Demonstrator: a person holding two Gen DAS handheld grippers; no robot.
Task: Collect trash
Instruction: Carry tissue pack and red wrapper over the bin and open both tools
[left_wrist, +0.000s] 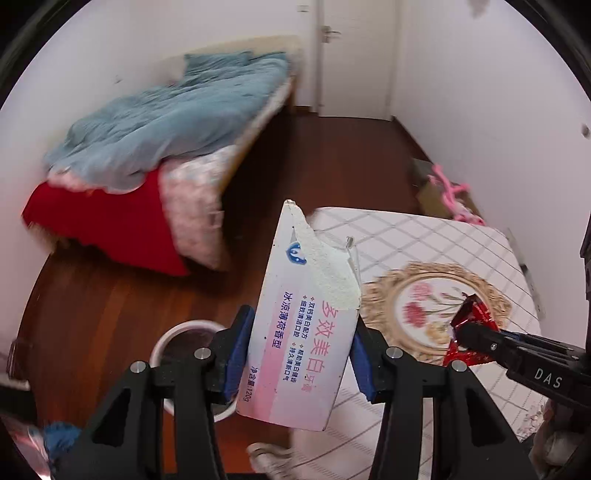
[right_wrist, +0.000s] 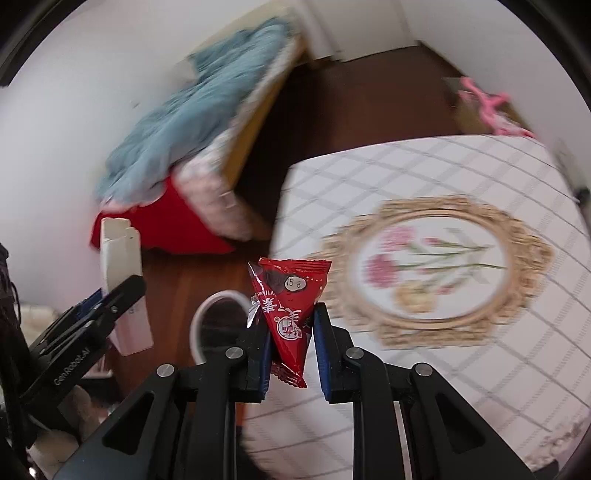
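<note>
My left gripper (left_wrist: 301, 343) is shut on a torn white and pink toothpaste box (left_wrist: 295, 354), held upright above the floor. The box also shows in the right wrist view (right_wrist: 123, 266), with the left gripper (right_wrist: 107, 299) at the lower left. My right gripper (right_wrist: 290, 339) is shut on a red snack wrapper (right_wrist: 288, 299). In the left wrist view the right gripper (left_wrist: 461, 336) reaches in from the right with the wrapper (left_wrist: 471, 317) over the table. A white round bin (left_wrist: 181, 339) stands on the floor below both grippers; it shows in the right wrist view (right_wrist: 207, 306).
A table with a white checked cloth and a floral medallion (left_wrist: 424, 243) is on the right. A bed with a blue quilt and red blanket (left_wrist: 155, 122) stands at the left. Brown wooden floor (left_wrist: 332, 155) lies between. A pink item on a box (left_wrist: 448, 192) sits by the far wall.
</note>
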